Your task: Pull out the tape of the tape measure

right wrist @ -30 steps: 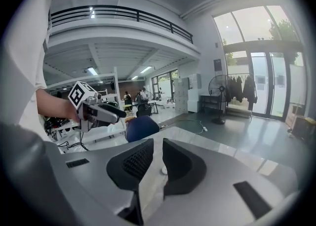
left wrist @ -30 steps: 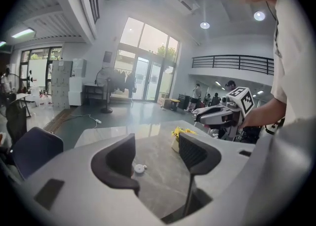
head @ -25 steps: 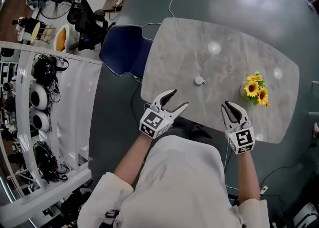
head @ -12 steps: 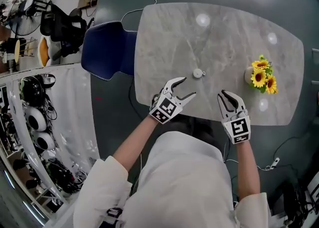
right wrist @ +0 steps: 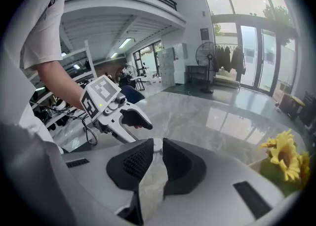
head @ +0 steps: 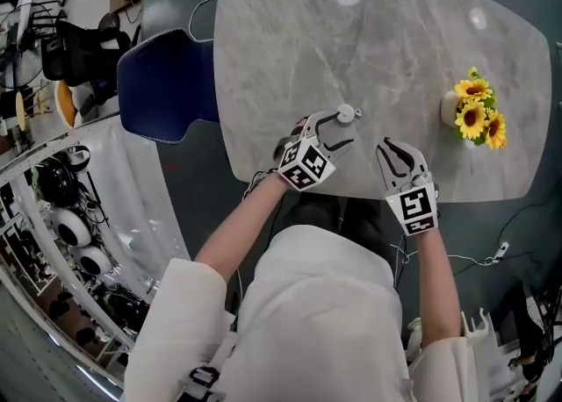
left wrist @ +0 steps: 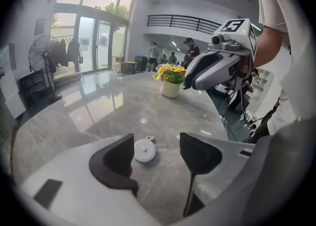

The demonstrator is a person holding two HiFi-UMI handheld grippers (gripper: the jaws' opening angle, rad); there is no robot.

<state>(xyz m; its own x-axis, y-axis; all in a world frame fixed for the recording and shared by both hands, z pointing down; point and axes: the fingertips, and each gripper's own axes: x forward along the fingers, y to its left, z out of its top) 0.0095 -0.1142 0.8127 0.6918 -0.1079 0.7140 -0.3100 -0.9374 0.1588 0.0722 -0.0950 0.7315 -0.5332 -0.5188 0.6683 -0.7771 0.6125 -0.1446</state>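
The tape measure [head: 346, 113] is a small round white case with a little tab, lying on the grey marble table [head: 404, 32]. My left gripper [head: 339, 129] is open just short of it, one finger on each side. In the left gripper view the tape measure [left wrist: 144, 150] sits on the table ahead of the left gripper [left wrist: 158, 158], close to the left pad. My right gripper [head: 397, 151] hovers over the near table edge to the right, shut with nothing in it. In the right gripper view only a thin slit shows between the right gripper's [right wrist: 158, 153] pads.
A pot of sunflowers [head: 477, 115] stands on the table's right side. A blue chair [head: 162, 84] is tucked against the left edge. Shelving and cables crowd the floor at far left. People stand far off in the hall.
My left gripper has moved forward across the table until its open fingers reach the tape measure. The right gripper has kept its place near the table edge.
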